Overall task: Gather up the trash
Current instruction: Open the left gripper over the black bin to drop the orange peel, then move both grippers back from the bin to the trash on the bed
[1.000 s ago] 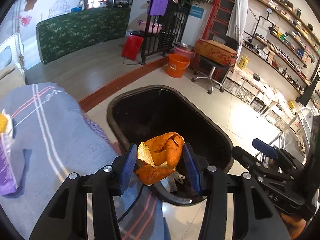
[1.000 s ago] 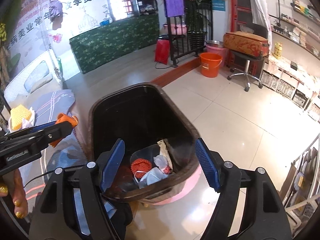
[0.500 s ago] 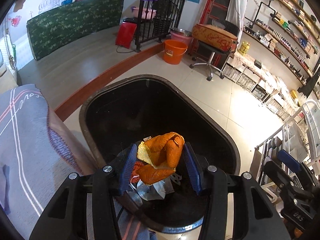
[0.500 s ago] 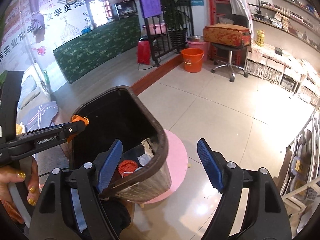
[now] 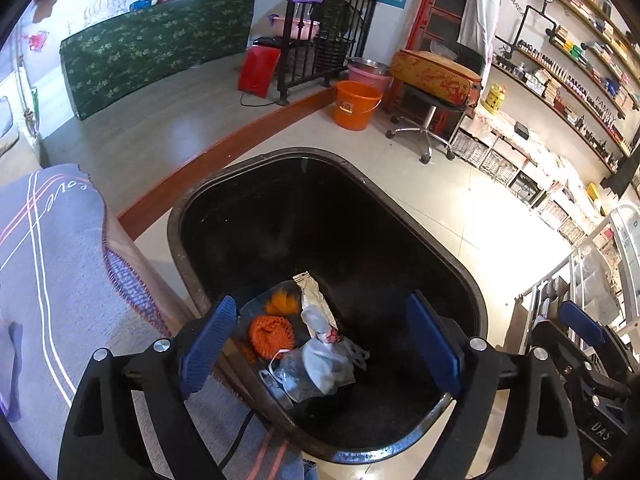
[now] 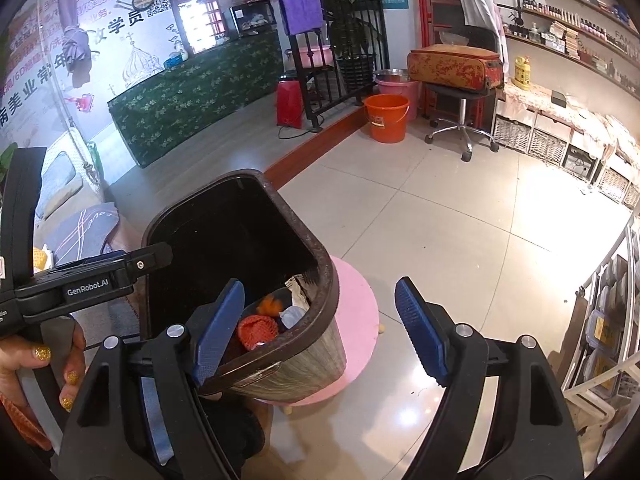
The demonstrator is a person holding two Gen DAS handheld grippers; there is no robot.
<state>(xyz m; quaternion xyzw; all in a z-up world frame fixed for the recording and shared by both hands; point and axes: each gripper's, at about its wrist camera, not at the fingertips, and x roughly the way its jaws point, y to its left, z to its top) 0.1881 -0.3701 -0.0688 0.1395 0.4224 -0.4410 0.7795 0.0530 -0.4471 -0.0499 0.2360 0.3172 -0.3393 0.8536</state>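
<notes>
Left gripper (image 5: 320, 344) spread wide, nothing held, right over the trash bin (image 5: 256, 168); right gripper (image 6: 320, 330) gapes empty too. Orange peel (image 5: 282, 301) lies inside (beside red netting (image 5: 271, 336)). Farther off, orange bucket (image 5: 357, 105).

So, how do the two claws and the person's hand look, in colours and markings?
Both the left claw and the right claw have black plastic bodies with silver screws and blue ribbed pads. White "GenRobot.AI" lettering marks the left one's side in the right wrist view. The hand gripping it has gold glitter nails.
</notes>
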